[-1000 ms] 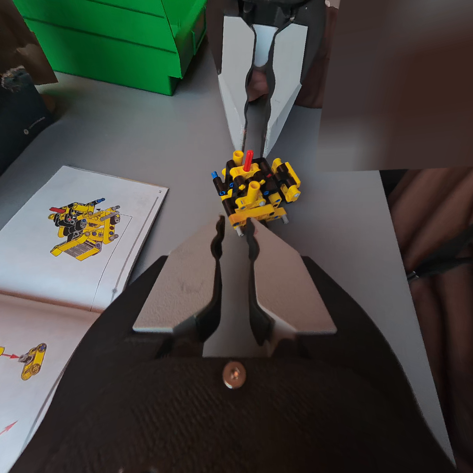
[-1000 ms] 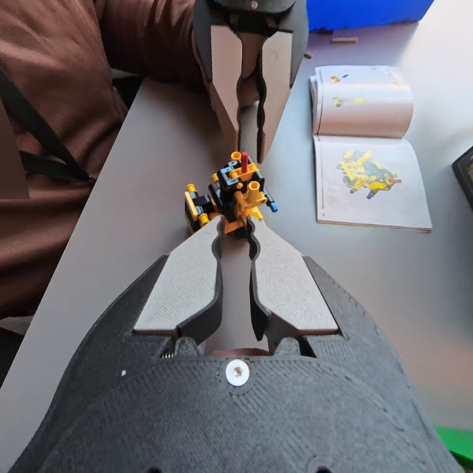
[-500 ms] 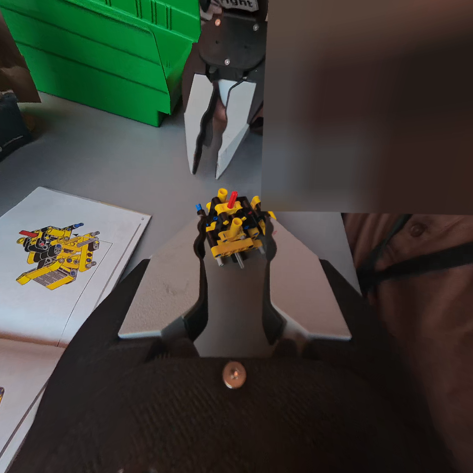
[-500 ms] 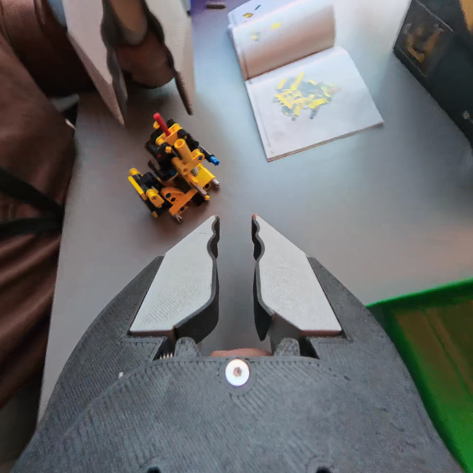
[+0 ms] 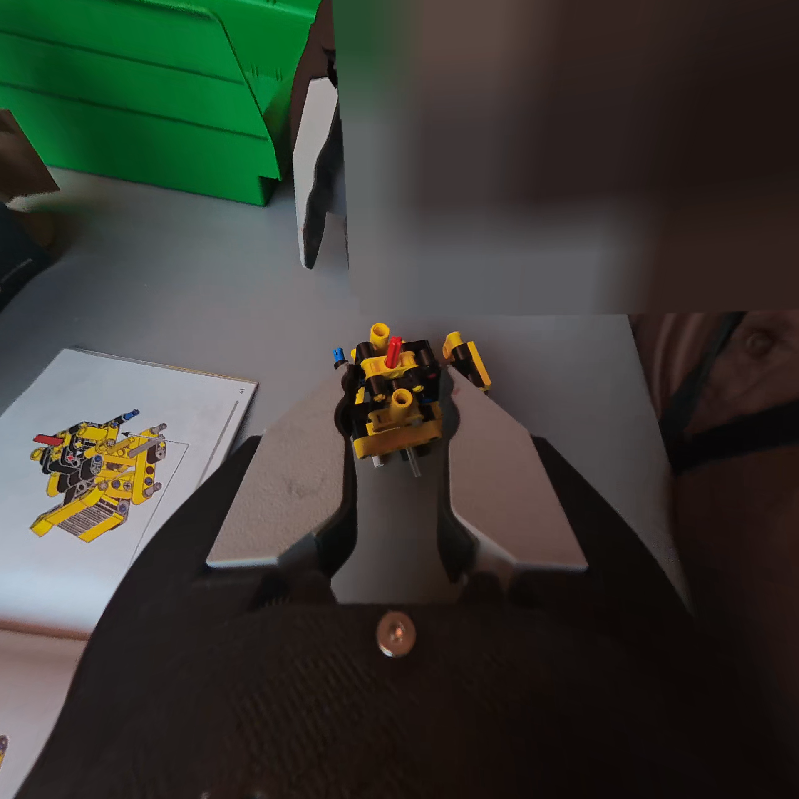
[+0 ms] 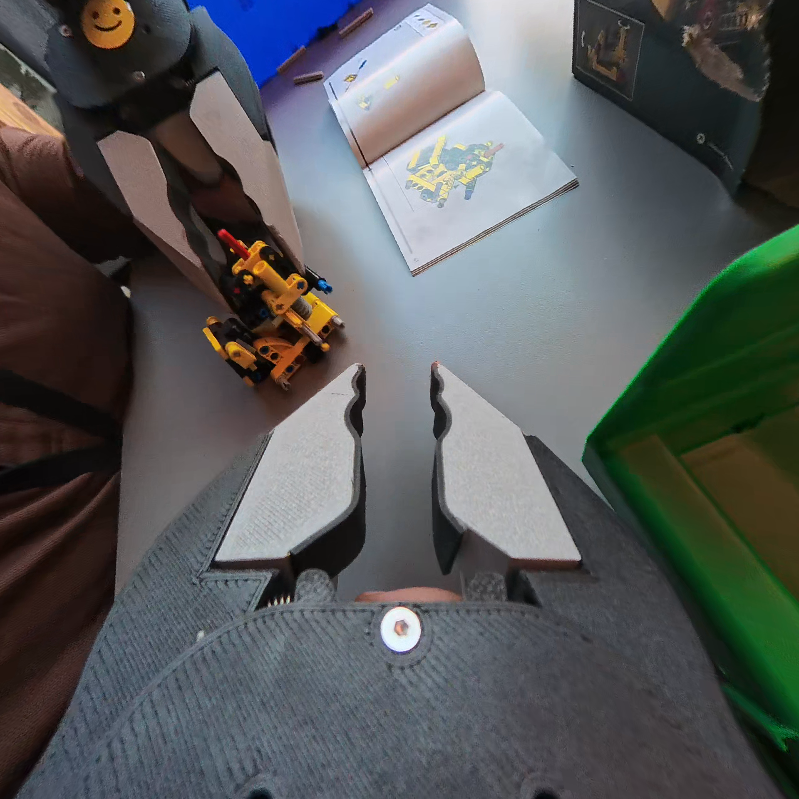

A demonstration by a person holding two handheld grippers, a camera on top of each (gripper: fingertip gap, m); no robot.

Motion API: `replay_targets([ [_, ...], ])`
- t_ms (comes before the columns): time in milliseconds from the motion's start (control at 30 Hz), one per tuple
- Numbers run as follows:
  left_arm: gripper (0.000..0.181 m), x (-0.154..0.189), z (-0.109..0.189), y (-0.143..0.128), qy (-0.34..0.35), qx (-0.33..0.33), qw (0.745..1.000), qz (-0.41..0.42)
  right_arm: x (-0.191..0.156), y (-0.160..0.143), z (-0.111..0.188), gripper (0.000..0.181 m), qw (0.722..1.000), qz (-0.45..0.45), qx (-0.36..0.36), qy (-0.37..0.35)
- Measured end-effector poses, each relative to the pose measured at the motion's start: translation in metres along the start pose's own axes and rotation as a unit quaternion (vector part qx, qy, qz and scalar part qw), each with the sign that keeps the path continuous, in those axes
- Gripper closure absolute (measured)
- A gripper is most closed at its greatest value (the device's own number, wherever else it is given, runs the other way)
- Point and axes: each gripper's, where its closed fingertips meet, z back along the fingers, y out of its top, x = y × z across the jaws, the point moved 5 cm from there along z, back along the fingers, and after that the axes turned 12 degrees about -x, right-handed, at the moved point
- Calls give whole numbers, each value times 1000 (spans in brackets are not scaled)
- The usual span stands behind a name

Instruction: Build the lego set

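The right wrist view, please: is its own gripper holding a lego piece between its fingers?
No, the right gripper is open with only bare grey table between its fingers, apart from the lego model.

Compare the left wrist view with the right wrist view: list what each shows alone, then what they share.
Only the left wrist view shows the model's near end between the left gripper fingers.

Only the right wrist view shows the blue bin, the dark box and the open, empty right gripper.

Both show the yellow lego model standing on the grey table, the open instruction booklet and the green bin.
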Motion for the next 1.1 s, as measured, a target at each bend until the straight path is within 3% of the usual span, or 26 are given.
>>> replay_targets([
  [200, 146, 4, 28, -5, -36, 80, 994, -66, -6, 6, 4, 151, 999, 36, 29, 7],
  [400, 146, 19, 53, 0, -61, 201, 968, -137, -23, 16, 2, 149, 993, 100, 63, 25],
  [567, 147, 22, 59, -1, -102, 215, 961, -144, -50, 21, -8, 147, 982, 163, 71, 68],
  [767, 147, 27, 51, -2, -170, 172, 956, -167, -73, 18, -12, 145, 961, 247, 71, 98],
  [1000, 149, 33, 24, -17, -276, 1, 928, -248, -90, 16, -17, 134, 949, 277, 66, 135],
  [1067, 126, 27, 18, -17, -270, -24, 936, -226, -95, 15, -22, 132, 950, 277, 56, 137],
  [1100, 124, 26, 19, -17, -276, -30, 936, -216, -98, 16, -25, 131, 950, 277, 53, 136],
])
